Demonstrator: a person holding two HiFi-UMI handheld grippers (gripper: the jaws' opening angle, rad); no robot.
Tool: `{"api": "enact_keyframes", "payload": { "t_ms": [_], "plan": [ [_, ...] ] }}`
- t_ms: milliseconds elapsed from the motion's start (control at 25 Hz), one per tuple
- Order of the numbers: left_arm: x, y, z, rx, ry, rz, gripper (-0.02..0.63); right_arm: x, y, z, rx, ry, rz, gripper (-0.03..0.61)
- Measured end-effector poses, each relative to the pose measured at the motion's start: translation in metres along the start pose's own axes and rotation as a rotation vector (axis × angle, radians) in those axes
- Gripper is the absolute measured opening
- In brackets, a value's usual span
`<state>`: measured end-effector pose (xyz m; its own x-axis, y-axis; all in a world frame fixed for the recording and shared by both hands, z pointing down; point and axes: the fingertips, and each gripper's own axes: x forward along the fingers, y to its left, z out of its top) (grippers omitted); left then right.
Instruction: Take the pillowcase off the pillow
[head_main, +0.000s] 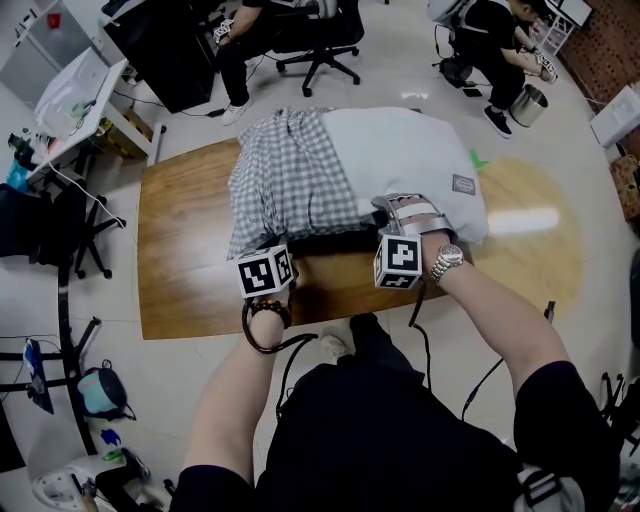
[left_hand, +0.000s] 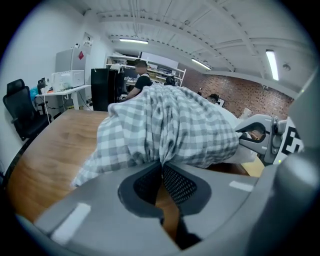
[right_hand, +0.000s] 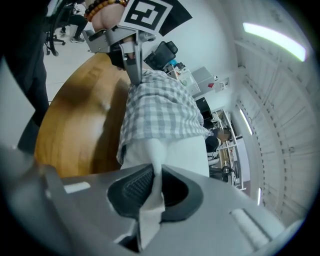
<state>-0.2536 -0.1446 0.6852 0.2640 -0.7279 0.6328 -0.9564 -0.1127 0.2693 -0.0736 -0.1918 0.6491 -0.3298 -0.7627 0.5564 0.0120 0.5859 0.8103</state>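
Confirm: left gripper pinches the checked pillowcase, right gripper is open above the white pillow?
The right gripper is not open: the right gripper view shows it shut on a fold of the white pillow. The left gripper does pinch the checked pillowcase.

Across the middle of your head view lies a wooden table (head_main: 190, 270). At upper centre you see a black office chair (head_main: 320, 58), at upper right a seated person (head_main: 498, 45) beside a metal bin (head_main: 528, 104), and at upper left a white desk (head_main: 100, 100)
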Motion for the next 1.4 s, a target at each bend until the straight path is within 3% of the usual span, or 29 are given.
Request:
{"api": "enact_keyframes", "payload": {
  "t_ms": [600,1040,1200,1320,1400],
  "plan": [
    [-0.041,0.045,0.015,-0.051,-0.081,0.052,0.008,-0.025,-0.017,-0.027,0.061,-0.01,-0.002,0.025],
    [-0.066,0.091,0.009,-0.139,-0.079,0.148,0.005,-0.038,-0.019,-0.044,0.106,0.022,0.017,0.025],
    [-0.066,0.097,0.001,-0.137,-0.068,0.162,0.005,-0.042,-0.012,-0.039,0.113,0.02,0.039,0.025],
    [-0.067,0.095,-0.002,-0.123,-0.056,0.169,0.009,-0.047,-0.007,-0.033,0.133,-0.022,0.082,0.052],
    [-0.071,0.097,0.0,-0.111,-0.071,0.192,0.01,-0.053,-0.005,-0.026,0.161,-0.063,0.128,0.118]
  ]
}}
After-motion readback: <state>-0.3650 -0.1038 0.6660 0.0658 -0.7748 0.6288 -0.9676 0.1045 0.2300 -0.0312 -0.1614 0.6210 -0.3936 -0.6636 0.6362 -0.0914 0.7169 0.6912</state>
